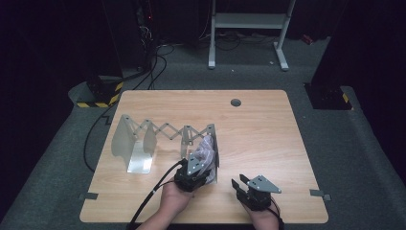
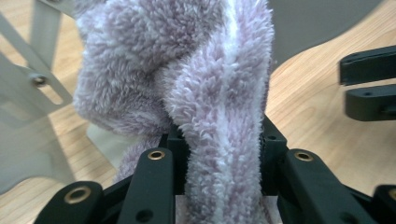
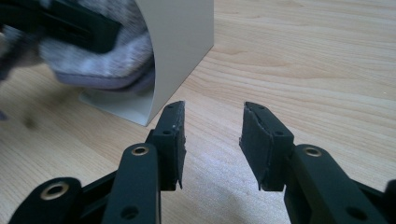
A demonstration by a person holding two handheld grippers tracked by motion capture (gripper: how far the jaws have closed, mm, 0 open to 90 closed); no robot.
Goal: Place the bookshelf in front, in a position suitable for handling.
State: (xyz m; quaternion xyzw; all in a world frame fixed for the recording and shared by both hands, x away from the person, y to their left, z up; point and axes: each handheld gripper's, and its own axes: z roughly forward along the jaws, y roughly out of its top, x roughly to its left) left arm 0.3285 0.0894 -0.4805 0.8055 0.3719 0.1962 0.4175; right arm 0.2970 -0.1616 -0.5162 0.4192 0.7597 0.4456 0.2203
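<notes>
- Left gripper point(image 1: 205, 154): jaws clamped on a fluffy lilac cloth point(image 2: 205, 93), held at the right end of the metal expanding rack point(image 1: 143, 139).
- Right gripper point(image 3: 212, 135): jaws apart, empty, low over the wooden table point(image 1: 258, 129) beside the rack.

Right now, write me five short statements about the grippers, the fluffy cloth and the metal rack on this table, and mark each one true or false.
1. The left gripper is clamped on the fluffy lilac cloth. True.
2. The right gripper holds a corner of the cloth. False: its jaws stand open with nothing between them, over bare table.
3. The metal rack is an accordion type with upright plates. True.
4. The cloth lies flat in the middle of the table. False: it is bunched up at the rack's right end plate.
5. The rack stands on the floor. False: it stands on the table.
</notes>
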